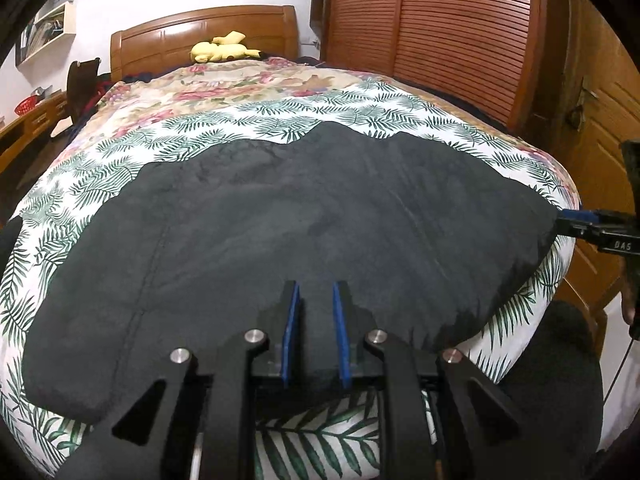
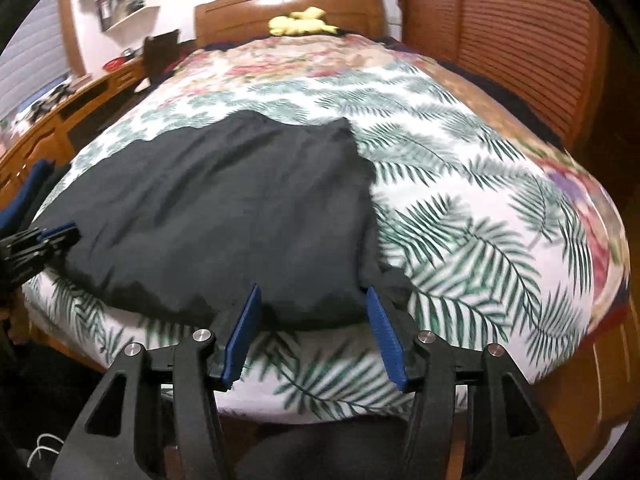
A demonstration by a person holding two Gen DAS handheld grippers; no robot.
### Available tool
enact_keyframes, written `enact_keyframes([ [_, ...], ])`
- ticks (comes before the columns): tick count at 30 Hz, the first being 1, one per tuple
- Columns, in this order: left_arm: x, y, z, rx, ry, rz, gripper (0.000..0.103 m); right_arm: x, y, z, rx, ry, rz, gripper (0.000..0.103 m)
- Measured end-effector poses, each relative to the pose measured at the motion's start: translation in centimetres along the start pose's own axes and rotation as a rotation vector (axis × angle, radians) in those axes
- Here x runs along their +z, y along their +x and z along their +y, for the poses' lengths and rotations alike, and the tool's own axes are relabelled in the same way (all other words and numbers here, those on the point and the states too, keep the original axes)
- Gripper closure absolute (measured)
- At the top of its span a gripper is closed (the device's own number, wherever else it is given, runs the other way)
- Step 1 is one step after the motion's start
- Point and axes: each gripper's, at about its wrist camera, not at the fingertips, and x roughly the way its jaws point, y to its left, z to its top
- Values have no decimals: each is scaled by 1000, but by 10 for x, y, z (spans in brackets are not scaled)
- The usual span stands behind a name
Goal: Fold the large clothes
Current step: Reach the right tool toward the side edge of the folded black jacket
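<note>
A dark garment (image 1: 304, 216) lies spread on the bed's leaf-print cover (image 2: 460, 216). The left hand-held gripper (image 1: 314, 304), nearly closed, pinches its near edge; the right hand-held gripper (image 2: 312, 300) hangs half open, empty. Only the left view shows the cupboard door handle (image 1: 580, 108).

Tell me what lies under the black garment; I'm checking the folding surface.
A leaf-print sheet shows all around the black garment. Whatever lies directly beneath the garment is covered.

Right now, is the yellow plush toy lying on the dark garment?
No, the yellow plush toy sits by the headboard, far from the dark garment.
</note>
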Motion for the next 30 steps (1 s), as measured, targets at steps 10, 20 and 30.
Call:
enact_keyframes([
  [10,-1,1,1,-5,-1,0,88,-9,12,-11,-30,63,2,47],
  [20,-1,0,1,-6,1,1,88,-12,25,-36,11,195,42,40],
  [30,0,-1,0,-6,2,1,88,0,42,-24,79,230,46,42],
])
